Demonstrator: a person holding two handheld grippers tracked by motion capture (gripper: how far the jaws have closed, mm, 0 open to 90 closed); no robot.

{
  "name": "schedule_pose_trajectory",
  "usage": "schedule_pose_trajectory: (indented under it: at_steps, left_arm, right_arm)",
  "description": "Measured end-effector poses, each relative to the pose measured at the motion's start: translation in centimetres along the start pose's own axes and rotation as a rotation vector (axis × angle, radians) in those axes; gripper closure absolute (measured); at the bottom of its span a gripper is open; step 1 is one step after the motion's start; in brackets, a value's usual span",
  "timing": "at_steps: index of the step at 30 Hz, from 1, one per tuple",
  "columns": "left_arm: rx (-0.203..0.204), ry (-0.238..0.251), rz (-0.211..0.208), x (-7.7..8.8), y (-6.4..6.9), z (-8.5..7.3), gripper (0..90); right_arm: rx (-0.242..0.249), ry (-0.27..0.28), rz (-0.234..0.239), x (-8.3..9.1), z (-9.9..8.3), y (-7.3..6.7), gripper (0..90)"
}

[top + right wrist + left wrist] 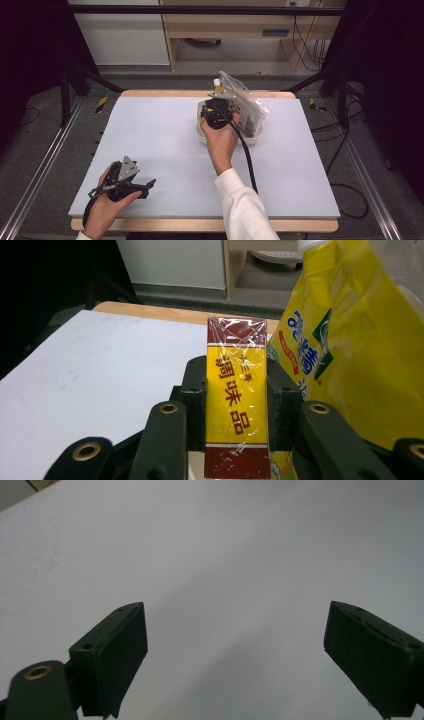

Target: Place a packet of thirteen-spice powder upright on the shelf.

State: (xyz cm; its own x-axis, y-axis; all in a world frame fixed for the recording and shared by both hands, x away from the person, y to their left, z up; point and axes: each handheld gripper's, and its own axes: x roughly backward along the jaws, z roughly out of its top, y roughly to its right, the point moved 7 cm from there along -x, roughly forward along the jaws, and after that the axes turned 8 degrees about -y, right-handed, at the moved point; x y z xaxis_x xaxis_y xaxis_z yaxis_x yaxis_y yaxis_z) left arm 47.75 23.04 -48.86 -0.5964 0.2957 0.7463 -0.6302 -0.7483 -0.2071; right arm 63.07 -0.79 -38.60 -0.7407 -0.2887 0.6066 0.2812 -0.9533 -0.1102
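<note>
Since our right gripper [235,390] is clamped on the box [235,385], we should lower it straight into the bin [202,134] near the table's [150,145] far edge; left gripper [235,645] idles, jaws apart.

Grey mat [160,145] covers wooden tabletop [150,93] (wood edge visible at far side). Beyond table: pale wooden cabinet [225,25], grey carpeted floor [40,145], black cables [307,45] hanging at rt. Black frame bars [200,9] overhead.

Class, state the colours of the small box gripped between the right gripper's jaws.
The box is yellow with dark red ends and red characters, best seen in the right gripper view.
</note>
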Motion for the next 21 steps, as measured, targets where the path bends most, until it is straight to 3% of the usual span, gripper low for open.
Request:
schedule_pose_trajectory:
  at_steps: [21]
  left_arm:
    - [-0.013,-0.004,-0.007,-0.16,0.28,0.16,10.1]
  right_arm:
    - [0.016,-0.019,-0.034,-0.9,-0.42,-0.2,68.0]
